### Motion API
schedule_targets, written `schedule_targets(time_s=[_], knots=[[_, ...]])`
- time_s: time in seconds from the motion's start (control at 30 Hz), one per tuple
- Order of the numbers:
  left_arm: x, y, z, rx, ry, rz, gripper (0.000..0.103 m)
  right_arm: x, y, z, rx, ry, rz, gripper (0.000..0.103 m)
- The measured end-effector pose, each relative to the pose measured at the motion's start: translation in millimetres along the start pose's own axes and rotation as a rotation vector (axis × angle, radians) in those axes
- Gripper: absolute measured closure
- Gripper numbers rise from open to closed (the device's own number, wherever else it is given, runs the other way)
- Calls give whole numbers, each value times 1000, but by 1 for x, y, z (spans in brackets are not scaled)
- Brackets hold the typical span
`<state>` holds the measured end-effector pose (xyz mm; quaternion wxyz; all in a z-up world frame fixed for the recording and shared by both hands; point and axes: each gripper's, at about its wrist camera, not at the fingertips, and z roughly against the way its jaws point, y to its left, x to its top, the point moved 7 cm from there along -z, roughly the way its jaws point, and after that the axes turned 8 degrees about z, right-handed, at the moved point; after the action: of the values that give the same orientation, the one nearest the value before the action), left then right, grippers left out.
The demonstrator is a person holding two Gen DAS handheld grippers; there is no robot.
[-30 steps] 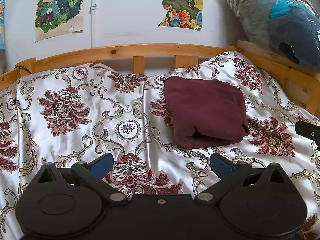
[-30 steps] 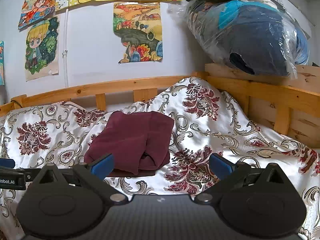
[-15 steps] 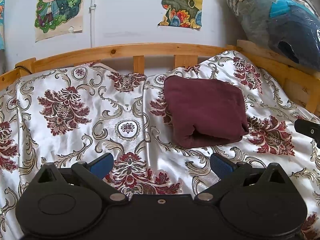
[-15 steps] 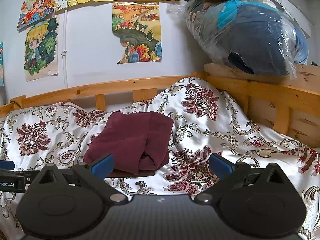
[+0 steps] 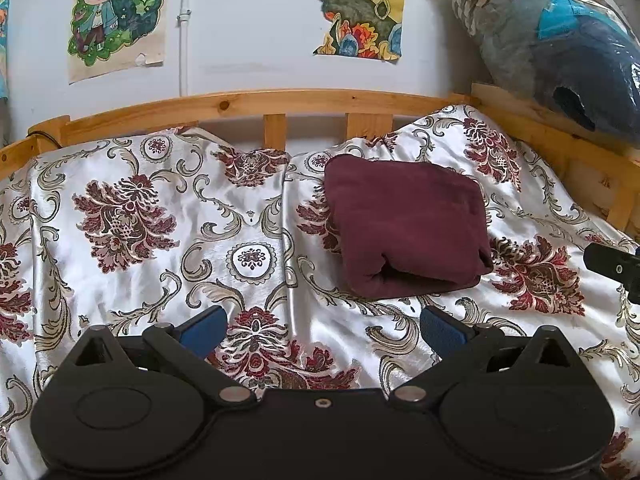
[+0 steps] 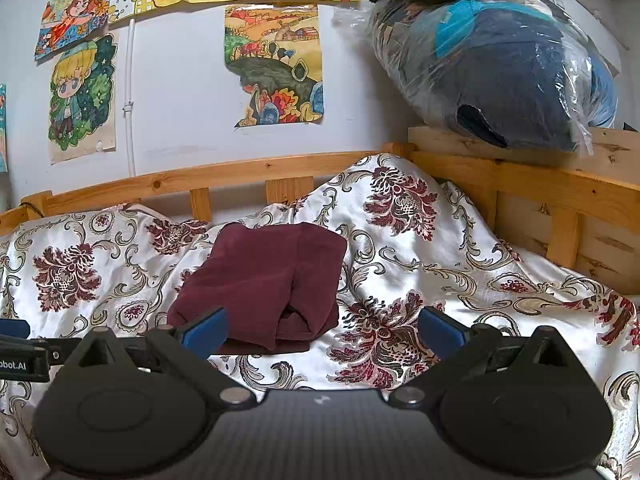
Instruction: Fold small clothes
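Observation:
A maroon garment (image 5: 406,224) lies folded into a compact bundle on the floral satin bedspread (image 5: 160,220), its folded opening facing me. My left gripper (image 5: 322,330) hovers open in front of it, a little to its left, with nothing between the blue pads. In the right wrist view the same maroon garment (image 6: 268,284) sits ahead and left of centre. My right gripper (image 6: 322,326) is open and empty, its left blue pad (image 6: 204,330) overlapping the bundle's near corner in the image.
A wooden bed rail (image 5: 248,102) runs along the back and a slatted side rail (image 6: 560,200) along the right. A large plastic bag of clothes (image 6: 500,68) rests on the right ledge. Drawings (image 6: 276,64) hang on the white wall. The other gripper shows at the left edge (image 6: 16,354).

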<state>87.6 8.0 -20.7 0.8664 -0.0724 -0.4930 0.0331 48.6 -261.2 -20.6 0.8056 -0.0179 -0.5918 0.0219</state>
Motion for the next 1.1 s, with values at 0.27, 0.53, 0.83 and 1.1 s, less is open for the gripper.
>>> schedule_targets(time_s=[0.27, 0.53, 0.83, 1.1], knots=[[1, -1, 0, 1, 4, -3, 1, 0, 0, 0, 1, 1, 0, 0], [0, 0, -4, 41, 30, -30, 1, 0, 1, 0, -1, 1, -1, 0], [-1, 2, -5, 40, 37, -26, 1, -1, 2, 0, 0, 5, 0, 0], [-1, 2, -5, 38, 37, -27, 1, -1, 2, -1, -1, 6, -1, 0]])
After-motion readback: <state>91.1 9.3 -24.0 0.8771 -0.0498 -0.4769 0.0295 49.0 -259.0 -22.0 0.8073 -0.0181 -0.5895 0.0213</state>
